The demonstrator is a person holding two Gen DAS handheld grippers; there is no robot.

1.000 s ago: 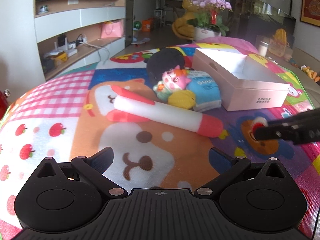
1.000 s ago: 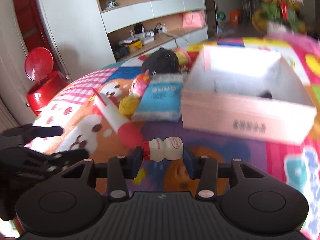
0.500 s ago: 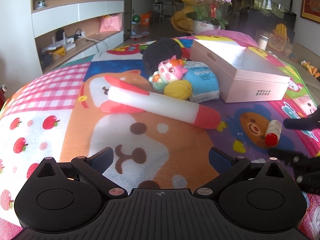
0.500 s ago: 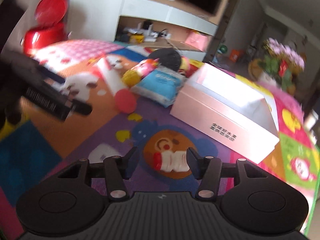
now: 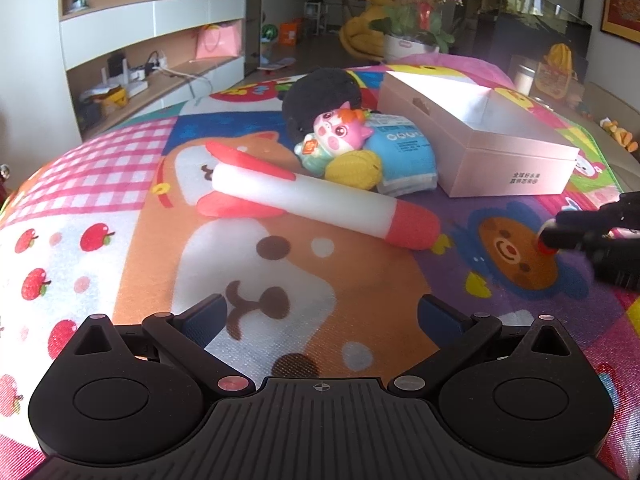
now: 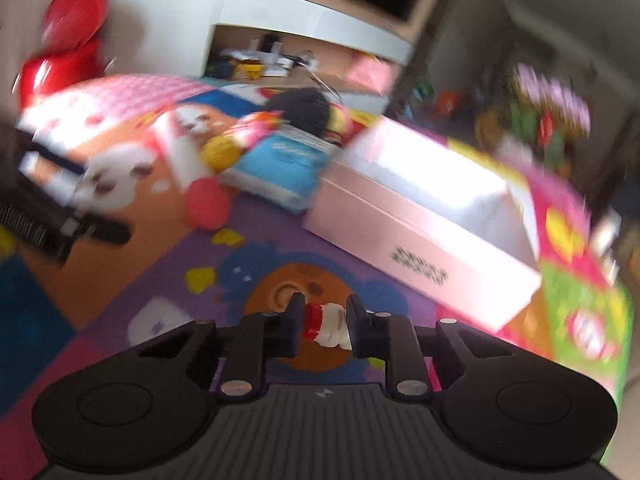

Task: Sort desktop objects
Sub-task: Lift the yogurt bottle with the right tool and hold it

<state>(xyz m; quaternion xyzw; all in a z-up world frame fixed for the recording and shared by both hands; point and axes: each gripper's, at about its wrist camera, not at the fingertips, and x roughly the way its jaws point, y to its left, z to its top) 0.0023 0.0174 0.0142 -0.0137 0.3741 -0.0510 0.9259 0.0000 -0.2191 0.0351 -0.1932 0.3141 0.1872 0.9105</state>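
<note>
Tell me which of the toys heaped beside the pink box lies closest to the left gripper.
The long white foam rocket with the red nose. It stretches out across the mat toward the left gripper, while the pink pig plush, yellow plush and black plush sit behind it.

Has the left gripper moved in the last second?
No. In its own view the left gripper frames the foam rocket and pink box almost exactly as before, jaws open.
</note>
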